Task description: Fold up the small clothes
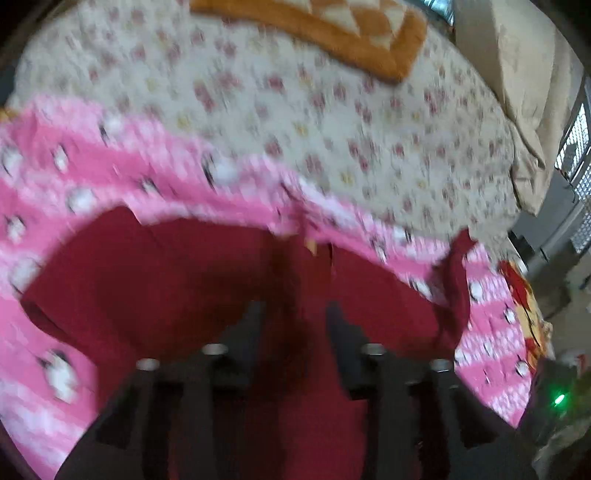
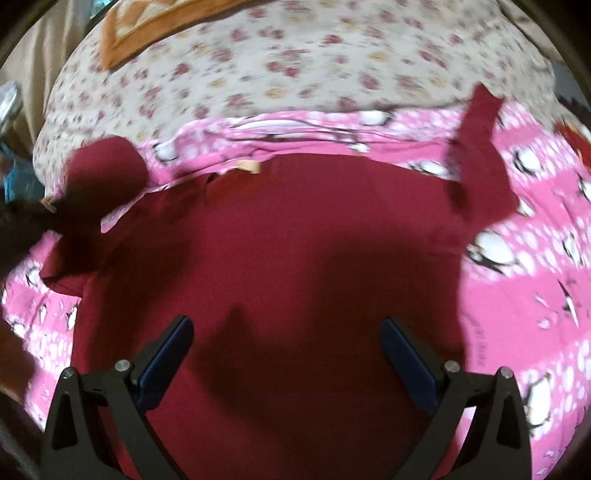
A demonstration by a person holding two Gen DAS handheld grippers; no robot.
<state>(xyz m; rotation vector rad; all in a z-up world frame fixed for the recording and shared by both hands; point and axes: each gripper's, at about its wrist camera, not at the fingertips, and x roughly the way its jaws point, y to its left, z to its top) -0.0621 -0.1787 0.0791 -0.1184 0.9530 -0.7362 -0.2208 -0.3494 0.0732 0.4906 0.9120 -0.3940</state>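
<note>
A floral bedsheet [image 2: 295, 55] is covering the bed, with an orange blanket [image 1: 332, 33] lying at its far edge and a pink penguin-print cloth [image 2: 517, 258] spreading across the near part. On that pink cloth a dark red shirt [image 2: 295, 240] is lying mostly flat, one sleeve [image 2: 480, 147] sticking out to the side, its neck label [image 2: 249, 167] facing away. The right gripper [image 2: 288, 354] is hovering with fingers wide apart and empty, the left gripper [image 1: 295, 321] is standing narrowly parted, gripping nothing visible; folding seems barely started, so the next move probably calls for pinching a sleeve and drawing it inward.

Orange blanket [image 1: 354, 40] cut off, blurred
</note>
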